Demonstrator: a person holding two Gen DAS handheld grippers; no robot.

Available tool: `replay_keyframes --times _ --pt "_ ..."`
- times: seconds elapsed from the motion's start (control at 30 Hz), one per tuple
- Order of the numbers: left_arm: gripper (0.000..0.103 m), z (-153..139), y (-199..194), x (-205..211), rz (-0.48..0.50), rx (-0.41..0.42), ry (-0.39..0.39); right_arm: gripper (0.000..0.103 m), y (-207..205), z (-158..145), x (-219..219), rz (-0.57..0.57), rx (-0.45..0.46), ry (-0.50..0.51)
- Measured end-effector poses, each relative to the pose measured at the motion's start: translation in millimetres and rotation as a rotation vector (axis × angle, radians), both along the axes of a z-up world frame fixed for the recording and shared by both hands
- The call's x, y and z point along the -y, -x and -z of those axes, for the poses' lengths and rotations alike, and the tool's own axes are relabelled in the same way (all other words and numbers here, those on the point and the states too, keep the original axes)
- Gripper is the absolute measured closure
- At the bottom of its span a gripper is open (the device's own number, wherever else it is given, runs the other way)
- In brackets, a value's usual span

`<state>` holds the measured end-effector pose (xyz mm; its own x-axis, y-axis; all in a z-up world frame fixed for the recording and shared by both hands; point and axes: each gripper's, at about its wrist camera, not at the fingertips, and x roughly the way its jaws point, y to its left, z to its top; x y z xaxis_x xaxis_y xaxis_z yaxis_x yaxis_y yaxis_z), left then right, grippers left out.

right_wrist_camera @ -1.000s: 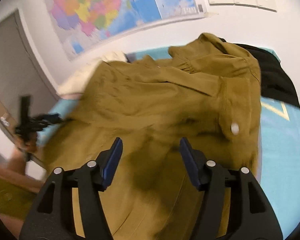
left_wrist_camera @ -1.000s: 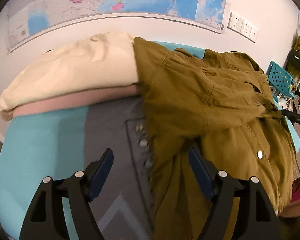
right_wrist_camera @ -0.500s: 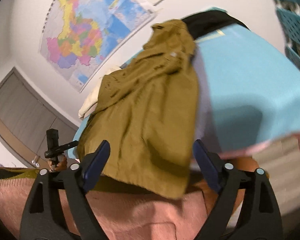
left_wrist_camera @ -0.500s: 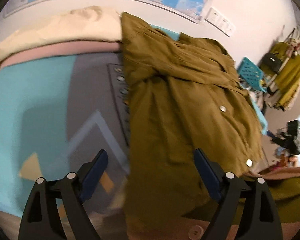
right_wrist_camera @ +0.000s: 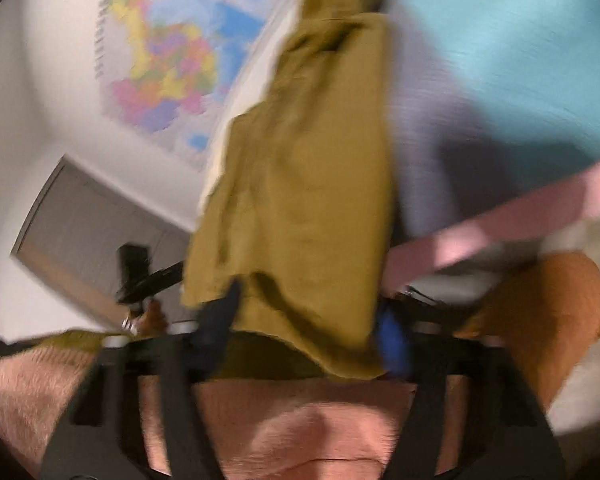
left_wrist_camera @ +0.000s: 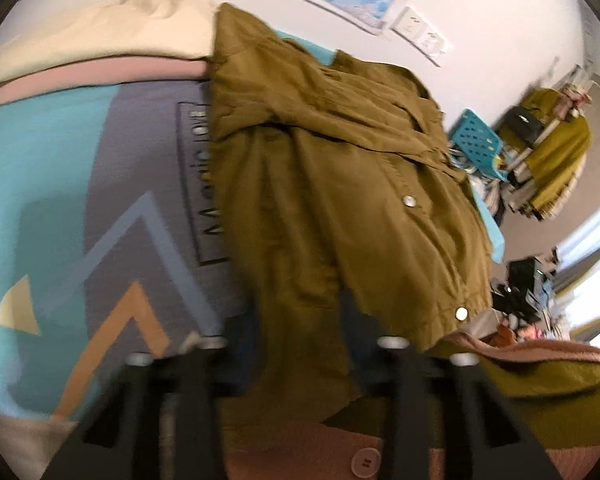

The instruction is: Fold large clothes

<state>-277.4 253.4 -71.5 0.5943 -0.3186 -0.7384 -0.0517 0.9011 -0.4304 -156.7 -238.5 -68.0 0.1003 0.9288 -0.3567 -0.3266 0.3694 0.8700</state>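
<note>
An olive-brown jacket (left_wrist_camera: 340,184) with metal snaps lies spread on the bed, its hem hanging over the near edge. My left gripper (left_wrist_camera: 296,340) is open, its blurred fingers on either side of the jacket's lower hem. In the right wrist view the jacket (right_wrist_camera: 312,184) hangs toward the camera, and my right gripper (right_wrist_camera: 308,320) is open with the hem's corner between its blue-padded fingers (right_wrist_camera: 392,340). Both views are motion-blurred.
The bed cover (left_wrist_camera: 40,168) is teal and grey with printed shapes. Cream and pink bedding (left_wrist_camera: 100,48) lies at the back by the wall map. A blue chair (left_wrist_camera: 476,144) and clothes rack (left_wrist_camera: 556,148) stand right. My pink sweater (right_wrist_camera: 300,428) fills the bottom.
Both grippers have pulled back from over the jacket to the bed's near edge and dropped toward its hem. The right view has swung and tilted sharply. Both stay open.
</note>
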Motion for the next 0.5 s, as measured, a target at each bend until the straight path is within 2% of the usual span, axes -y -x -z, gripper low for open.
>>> replay_keyframes --times 0.03,0.07,0.17,0.2,0.23,0.27,0.3,0.4,0.43,0.47,0.5 --pt "0.085 -0.2 0.0 -3.3 -0.005 -0.001 0.012 0.087 2.3 -12.4 0.7 -0.007 0.037 -0.028" --pt "0.087 -1.4 1.6 -5.0 -0.01 0.009 0.037 0.091 4.3 -24.7 3.7 -0.004 0.071 -0.06" --pt "0.086 -4.3 3.2 -7.3 -0.008 0.018 0.04 0.09 7.0 -63.7 13.5 0.001 0.185 -0.129" --pt "0.072 -1.6 0.7 -6.4 -0.004 -0.007 0.032 0.087 4.5 -71.0 10.6 -0.008 0.2 -0.103" --pt "0.058 1.4 -1.4 -6.6 0.016 -0.022 0.058 0.073 1.9 -71.0 6.2 -0.027 0.192 -0.093" --pt "0.052 0.3 -0.8 -7.9 0.032 0.001 0.093 0.053 -1.1 -67.7 0.1 -0.052 0.176 -0.078" --pt "0.042 0.3 -2.0 -8.5 0.048 0.001 0.121 0.048 -4.4 -61.5 -6.8 -0.066 0.154 -0.047" --pt "0.033 -0.5 -3.7 -4.4 0.071 0.016 0.133 0.047 -8.4 -45.6 -20.9 -0.082 0.102 0.011" --pt "0.037 -1.0 -4.3 -2.7 0.07 0.02 0.124 0.051 -8.8 -43.0 -23.0 -0.076 0.095 0.001" --pt "0.047 -0.4 -4.8 -1.2 0.062 0.021 0.113 0.067 -7.1 -44.2 -22.0 -0.068 0.102 -0.008" --pt "0.076 0.8 -5.7 -0.9 0.048 0.009 0.096 0.077 -6.6 -47.5 -19.9 -0.057 0.113 -0.017"
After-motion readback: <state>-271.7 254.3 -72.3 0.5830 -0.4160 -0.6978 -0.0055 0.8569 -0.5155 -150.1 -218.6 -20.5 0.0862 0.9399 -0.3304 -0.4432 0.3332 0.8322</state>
